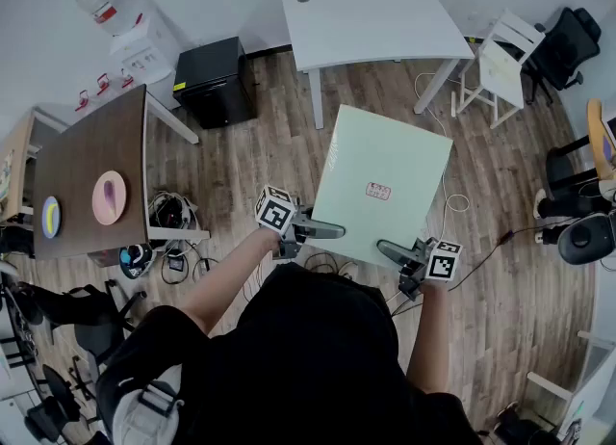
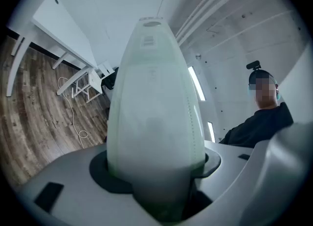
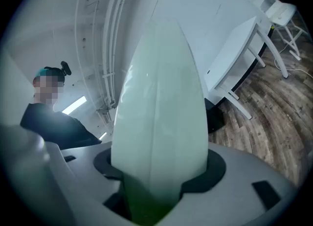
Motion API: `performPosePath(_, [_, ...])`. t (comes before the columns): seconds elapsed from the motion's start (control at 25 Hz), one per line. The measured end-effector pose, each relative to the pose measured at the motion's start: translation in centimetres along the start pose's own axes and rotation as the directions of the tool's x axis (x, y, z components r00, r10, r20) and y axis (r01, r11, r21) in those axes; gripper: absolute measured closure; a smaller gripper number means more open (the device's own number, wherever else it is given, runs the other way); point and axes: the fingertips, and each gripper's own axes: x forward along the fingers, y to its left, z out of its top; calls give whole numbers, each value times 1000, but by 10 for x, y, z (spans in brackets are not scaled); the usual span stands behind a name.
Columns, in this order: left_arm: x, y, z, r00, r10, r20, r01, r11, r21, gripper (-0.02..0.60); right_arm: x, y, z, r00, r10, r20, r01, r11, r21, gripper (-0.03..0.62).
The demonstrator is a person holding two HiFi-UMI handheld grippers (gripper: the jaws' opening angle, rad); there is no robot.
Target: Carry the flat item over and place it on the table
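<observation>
A pale green flat board [image 1: 385, 181] with a small red-and-white label is held level above the wooden floor, in front of the person. My left gripper [image 1: 322, 230] is shut on its near left edge, and my right gripper [image 1: 397, 251] is shut on its near right edge. In the left gripper view the board [image 2: 154, 112] fills the gap between the jaws, running away from the camera. The right gripper view shows the same board [image 3: 161, 117] clamped edge-on. The white table [image 1: 375, 19] stands just beyond the board's far edge.
A brown table [image 1: 91, 178] with two plates stands at the left, with a black cabinet [image 1: 214, 82] behind it. A white chair [image 1: 502, 63] and an office chair [image 1: 568, 43] are at the far right. Cables [image 1: 173, 212] lie on the floor.
</observation>
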Motion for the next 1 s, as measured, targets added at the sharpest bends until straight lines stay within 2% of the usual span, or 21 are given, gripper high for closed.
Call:
performPosePath(0.4, [32,-2,-4,999,1,41,-1,1000,5,279,-31,0,2,999,31,-10,-31,999,-25,284])
performPosePath(0.72, [59,-1,-3,997,48,58,-48,999,-11,279,-58,-8,10,998,60,-34,-60,998,13,284])
performPosePath(1.0, [75,10,7,994,61,91,-57,997,-47,279,-69,-25,21,996,79,-35,-78,996,37,284])
